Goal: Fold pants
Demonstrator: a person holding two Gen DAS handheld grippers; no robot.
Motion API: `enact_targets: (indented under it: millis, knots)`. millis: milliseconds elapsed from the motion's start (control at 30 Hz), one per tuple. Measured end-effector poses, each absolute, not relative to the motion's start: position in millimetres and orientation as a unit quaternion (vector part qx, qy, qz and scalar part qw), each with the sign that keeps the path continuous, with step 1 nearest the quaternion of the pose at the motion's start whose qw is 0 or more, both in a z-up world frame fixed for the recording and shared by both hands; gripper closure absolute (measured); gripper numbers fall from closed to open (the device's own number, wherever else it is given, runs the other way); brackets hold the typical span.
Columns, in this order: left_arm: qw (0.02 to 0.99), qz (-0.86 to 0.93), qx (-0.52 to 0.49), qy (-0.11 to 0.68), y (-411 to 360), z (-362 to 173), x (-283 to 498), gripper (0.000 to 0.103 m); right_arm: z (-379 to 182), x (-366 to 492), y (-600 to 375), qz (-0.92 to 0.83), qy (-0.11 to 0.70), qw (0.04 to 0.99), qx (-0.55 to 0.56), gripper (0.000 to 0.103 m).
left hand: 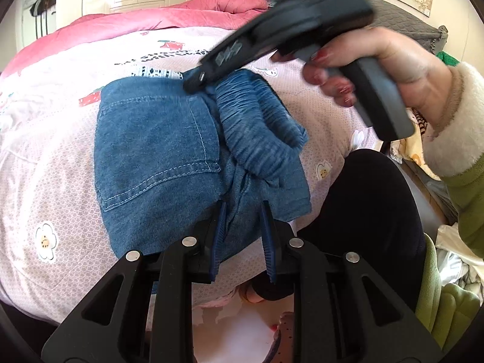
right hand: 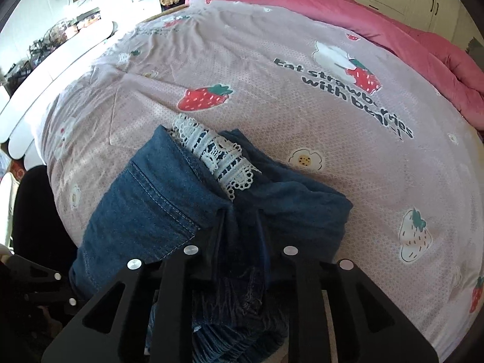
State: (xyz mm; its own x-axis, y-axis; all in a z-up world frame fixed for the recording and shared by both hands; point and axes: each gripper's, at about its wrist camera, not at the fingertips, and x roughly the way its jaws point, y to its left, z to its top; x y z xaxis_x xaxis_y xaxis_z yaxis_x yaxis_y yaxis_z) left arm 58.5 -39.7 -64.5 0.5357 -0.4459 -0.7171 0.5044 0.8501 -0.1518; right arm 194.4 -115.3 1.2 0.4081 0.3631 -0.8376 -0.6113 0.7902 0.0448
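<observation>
- While the pants lie bunched into a compact denim bundle on the bed, near the edge closest to the person, the step in hand looks like a late fold, so the job is probably to bring the elastic waistband end over squarely rather than let it roll.
- Doing it well likely means both tongs carrying their edges at the same height and pace, laying the flap flat onto the pocket panel, then smoothing out toward the lace trim.
- Denim this soft will sag between two grip points, so a slight outward tension should keep the fold line straight; releasing before the cloth rests on the bundle risks the layers sliding apart.
- Left tongs sit at the near edge of the bundle with denim between their blue pads; the jaws stand noticeably apart, so I cannot tell whether they pinch the cloth or merely straddle it.
- Right tongs are pressed into the bundle from the waistband side, with a ridge of dark fabric held between the fingers, apparently clamped on it.
- Seen from the left wrist, the right tongs' tip meets the pants at the far edge, where waistband and pocket panel join.
</observation>
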Motion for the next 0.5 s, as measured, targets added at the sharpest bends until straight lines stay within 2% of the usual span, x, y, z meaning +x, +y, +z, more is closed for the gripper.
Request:
enact_targets:
  millis: [267,500]
  knots:
    - [0.876,-0.27,0.035,0.398,-39,-63,58,0.087,33,150,-126,0.359,0.43,0.824,-0.089,0.083]
    - [0.876,-0.269,0.034,0.399,-39,-62,56,0.087,1,139,-121,0.335,0.465,0.805,-0.152,0.083]
